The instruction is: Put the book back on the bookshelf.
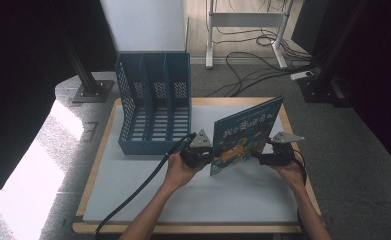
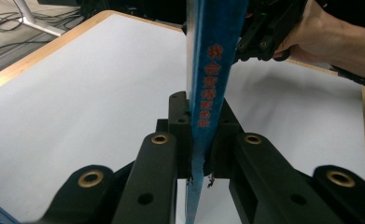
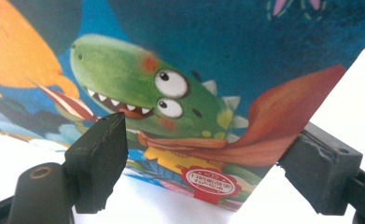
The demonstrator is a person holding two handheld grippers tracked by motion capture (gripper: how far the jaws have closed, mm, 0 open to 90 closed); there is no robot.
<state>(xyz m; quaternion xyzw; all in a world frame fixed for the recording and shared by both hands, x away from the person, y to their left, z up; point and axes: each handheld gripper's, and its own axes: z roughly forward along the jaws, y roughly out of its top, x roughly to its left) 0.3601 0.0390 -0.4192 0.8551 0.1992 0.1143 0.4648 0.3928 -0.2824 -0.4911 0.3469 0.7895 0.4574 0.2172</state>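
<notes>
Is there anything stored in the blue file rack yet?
No, the blue file rack stands with its slots bare in the high view, while the picture book is upright outside it.

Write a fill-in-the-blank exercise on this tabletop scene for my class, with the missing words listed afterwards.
1. The left gripper is clamped on the picture book's ______.
2. The green cartoon creature on the book's cover is a ______.
3. The blue file organizer standing on the white mat is divided into ______ compartments.
4. The right gripper's jaws stand ______ in front of the cover.

Missing words: spine; dinosaur; three; open
</notes>
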